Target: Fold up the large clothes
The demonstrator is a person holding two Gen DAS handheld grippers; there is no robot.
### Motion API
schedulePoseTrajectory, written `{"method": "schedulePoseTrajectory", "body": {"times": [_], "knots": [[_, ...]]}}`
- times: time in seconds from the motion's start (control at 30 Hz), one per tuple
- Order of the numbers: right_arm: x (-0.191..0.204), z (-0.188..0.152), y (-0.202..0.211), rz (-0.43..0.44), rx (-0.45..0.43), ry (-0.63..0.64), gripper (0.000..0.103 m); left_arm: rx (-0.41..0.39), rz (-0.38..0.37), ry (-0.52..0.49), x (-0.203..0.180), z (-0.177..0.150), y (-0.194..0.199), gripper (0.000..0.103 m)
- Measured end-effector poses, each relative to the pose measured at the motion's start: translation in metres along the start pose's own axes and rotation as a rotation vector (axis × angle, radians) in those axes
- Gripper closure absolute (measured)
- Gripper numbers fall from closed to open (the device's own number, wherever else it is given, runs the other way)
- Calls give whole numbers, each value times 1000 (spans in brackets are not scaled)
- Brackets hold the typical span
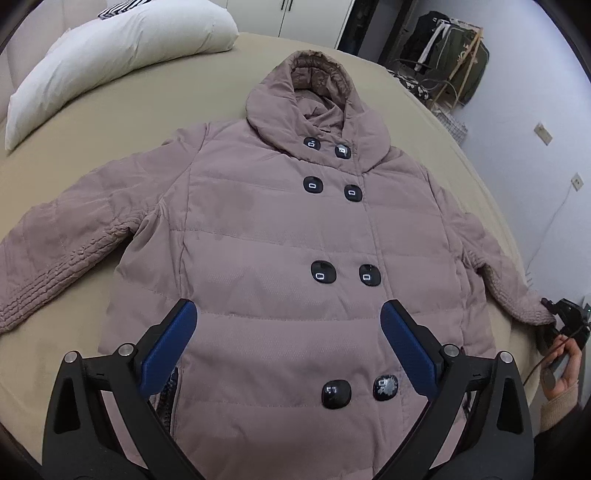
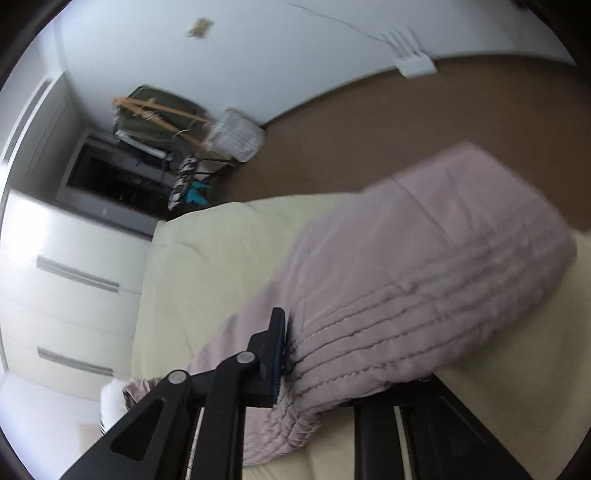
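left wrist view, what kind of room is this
Most likely a bedroom in a home. The coat lies spread on a bed with a white pillow at its head, and a rack of hanging clothes stands by the wall beside white cupboard doors.

a bed (image 1: 424,122) with a plain beige sheet carries everything here. a mauve padded coat (image 1: 280,236) lies flat on it, front up, hood toward the far end, both sleeves spread out to the sides, 8 dark buttons in 2 columns down the front. a white pillow (image 1: 122,48) rests on the far left corner, well apart from the coat. in the right wrist view the coat's ribbed cuff (image 2: 369,332) is near the bed's edge.
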State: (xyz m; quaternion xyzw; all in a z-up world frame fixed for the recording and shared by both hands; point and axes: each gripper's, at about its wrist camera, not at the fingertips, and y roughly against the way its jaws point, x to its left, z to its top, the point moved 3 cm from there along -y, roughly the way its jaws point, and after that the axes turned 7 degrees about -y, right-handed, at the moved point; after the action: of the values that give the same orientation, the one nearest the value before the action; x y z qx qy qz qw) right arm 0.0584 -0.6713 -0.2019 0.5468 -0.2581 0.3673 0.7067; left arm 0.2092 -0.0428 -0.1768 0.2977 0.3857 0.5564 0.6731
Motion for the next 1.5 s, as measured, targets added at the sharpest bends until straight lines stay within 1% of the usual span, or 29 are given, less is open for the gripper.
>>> {"method": "schedulePoseTrajectory", "body": {"times": [0.07,0.1,0.17,0.23,0.33,0.4,0.43,0.53,0.6,0.67,0.7,0.73,0.77,0.8,0.83,0.87,0.9,0.97,1.0,1.03,1.1,1.13,1.17,1.2,1.27,1.33,1.4,1.47,1.5], "knots": [[45,-15,2,20,-7,151,88,-14,-43,52,12,4,-2,2],[75,-27,3,33,-3,252,88,-16,-54,70,17,5,-2,2],[130,-62,3,70,18,446,89,-23,-94,120,30,8,-2,2],[179,-112,-1,99,47,649,89,-29,-123,166,42,8,-1,2],[240,-214,-17,136,125,1001,91,-30,-171,236,63,10,-2,2],[252,-281,-31,141,172,1182,91,-37,-191,259,74,11,-2,2],[252,-308,-38,138,197,1244,91,-36,-204,270,80,11,-3,2],[229,-381,-61,91,240,1425,90,-6,-307,333,95,11,-13,2],[211,-414,-73,46,260,1544,87,18,-348,372,103,10,-21,2],[190,-438,-76,-4,245,1637,85,34,-367,390,108,10,-30,2],[184,-441,-76,-13,237,1653,80,45,-367,394,108,9,-34,2],[180,-440,-74,-10,232,1658,60,60,-376,401,109,9,-40,2],[178,-437,-70,4,234,1654,44,75,-389,406,108,10,-46,2],[177,-433,-67,10,230,1638,14,91,-397,406,105,12,-52,2],[176,-429,-60,27,236,1611,0,105,-402,403,102,15,-59,2],[176,-424,-54,52,246,1580,0,117,-402,395,99,18,-65,2],[179,-433,-47,63,252,1558,0,125,-396,383,96,19,-70,2],[173,-444,-40,48,271,1523,0,136,-380,350,86,31,-81,2],[171,-439,-36,48,292,1488,0,140,-369,334,82,37,-86,2],[178,-437,-43,56,318,1438,0,140,-360,319,78,41,-90,2],[166,-416,-34,105,422,1261,0,142,-333,287,71,53,-98,2],[160,-406,-32,124,467,1167,0,147,-323,277,67,58,-103,7],[152,-396,-31,136,496,1082,0,154,-315,270,65,63,-110,14],[144,-386,-30,145,514,1009,0,170,-308,260,63,67,-117,18],[131,-370,-30,155,532,895,1,194,-284,235,59,71,-128,42],[121,-359,-30,164,536,815,1,209,-247,200,54,73,-136,51],[117,-355,-32,183,546,764,2,205,-225,167,50,75,-140,63],[118,-355,-36,206,557,729,2,195,-216,154,49,78,-141,78],[118,-354,-35,218,560,710,2,189,-220,147,49,80,-139,81]]}}
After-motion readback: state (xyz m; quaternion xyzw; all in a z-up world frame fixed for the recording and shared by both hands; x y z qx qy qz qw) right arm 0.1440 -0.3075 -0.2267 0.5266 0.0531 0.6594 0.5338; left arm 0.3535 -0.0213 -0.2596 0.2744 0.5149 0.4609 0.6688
